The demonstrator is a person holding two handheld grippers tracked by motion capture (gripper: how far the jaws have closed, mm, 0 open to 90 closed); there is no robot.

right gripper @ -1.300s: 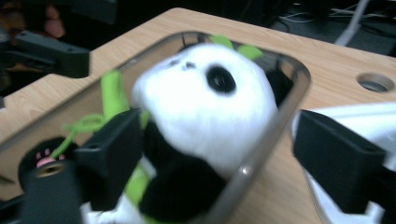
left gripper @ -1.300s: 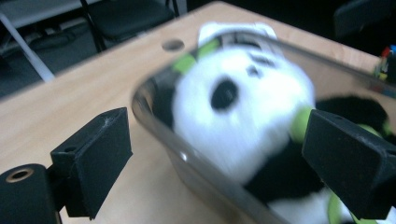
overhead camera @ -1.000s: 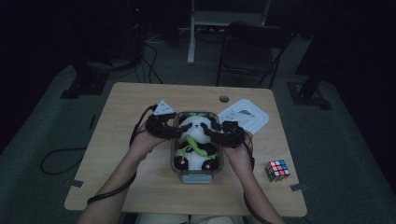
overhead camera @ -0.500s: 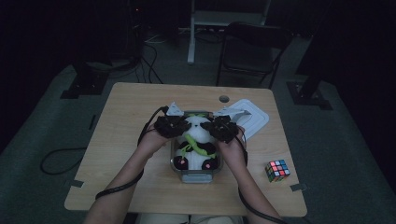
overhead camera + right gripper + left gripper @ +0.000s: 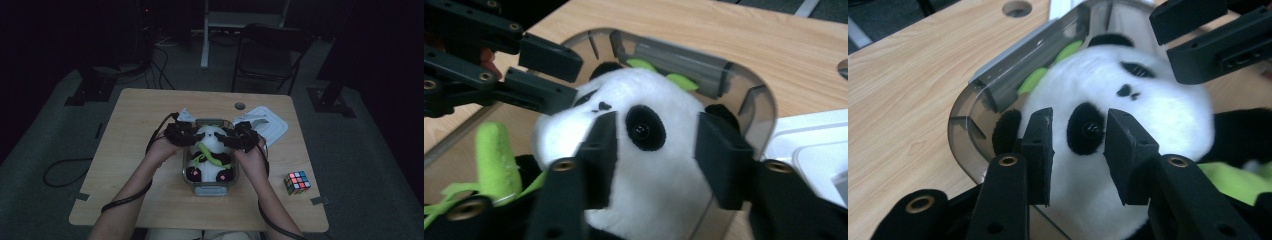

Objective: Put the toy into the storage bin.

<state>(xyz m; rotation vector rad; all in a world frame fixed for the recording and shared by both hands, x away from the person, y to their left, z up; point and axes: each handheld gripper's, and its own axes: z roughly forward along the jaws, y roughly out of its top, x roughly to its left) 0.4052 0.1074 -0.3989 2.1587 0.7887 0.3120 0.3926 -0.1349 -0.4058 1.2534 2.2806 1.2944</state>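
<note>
At table centre, a panda toy [image 5: 210,150] is seen lying face-up inside a clear container [image 5: 210,187], head toward the far end, feet w/ pink soles toward the person. A green strip [image 5: 210,157] is laid across its belly.

The head is flanked by both grippers. The left gripper [image 5: 1078,145] is set vs. the panda's cheek, jaws parted on either side of one black eye patch; the jaws have just been opening, w/ plush bulging between them but no squeeze seen. The right gripper [image 5: 656,150] is placed on the other side of the head, jaws apart around the other eye patch, also just opened, pads beside the fur, not pinching it.

A white lid [image 5: 267,125] is lying just beyond the container on the right. A colour cube [image 5: 297,182] is sat near the table's right edge, well apart.
</note>
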